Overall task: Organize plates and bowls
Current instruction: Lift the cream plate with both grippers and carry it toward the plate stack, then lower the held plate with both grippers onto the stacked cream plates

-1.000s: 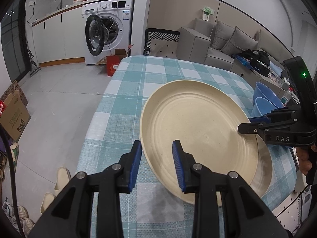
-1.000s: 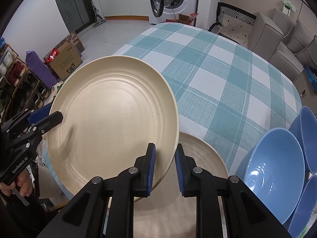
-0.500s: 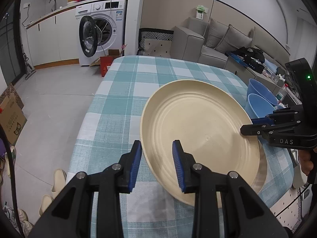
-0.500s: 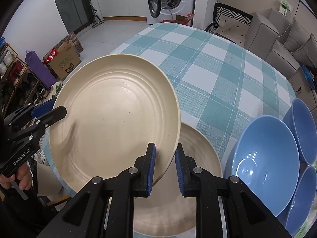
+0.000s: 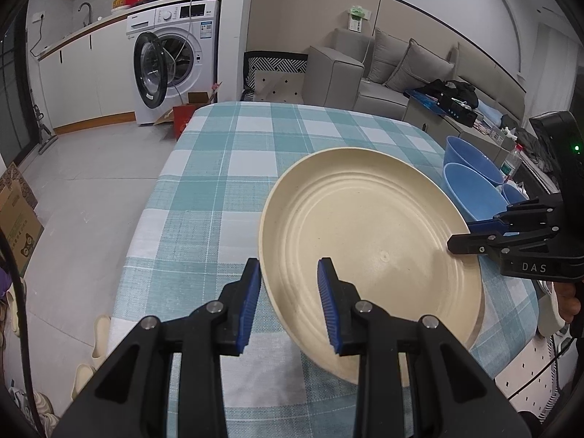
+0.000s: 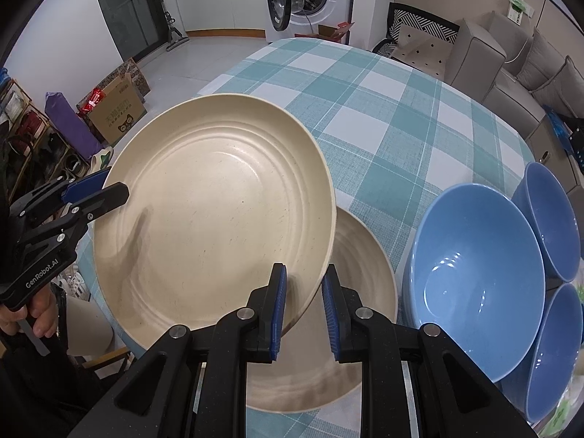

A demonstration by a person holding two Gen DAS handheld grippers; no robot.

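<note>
step: stacking | we clamp both jaws on upper plate (image 6: 215, 219) rims | change: it has drifted further over lower plate (image 6: 361, 273) beside bowls (image 6: 478, 277) | next: lower, release

Table under a teal-and-white checked cloth (image 6: 383, 116), bearing a cream plate (image 6: 368, 255) and blue bowls (image 6: 478, 273).

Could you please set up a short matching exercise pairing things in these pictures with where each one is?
Things:
1. upper plate
2. lower plate
3. blue bowls
4. washing machine

Places:
A. flat on the checked tablecloth
B. on the floor beyond the table
C. gripped at opposite rims by the left gripper and the right gripper
D. clustered at the table's edge

Pairs: 1-C, 2-A, 3-D, 4-B
</note>
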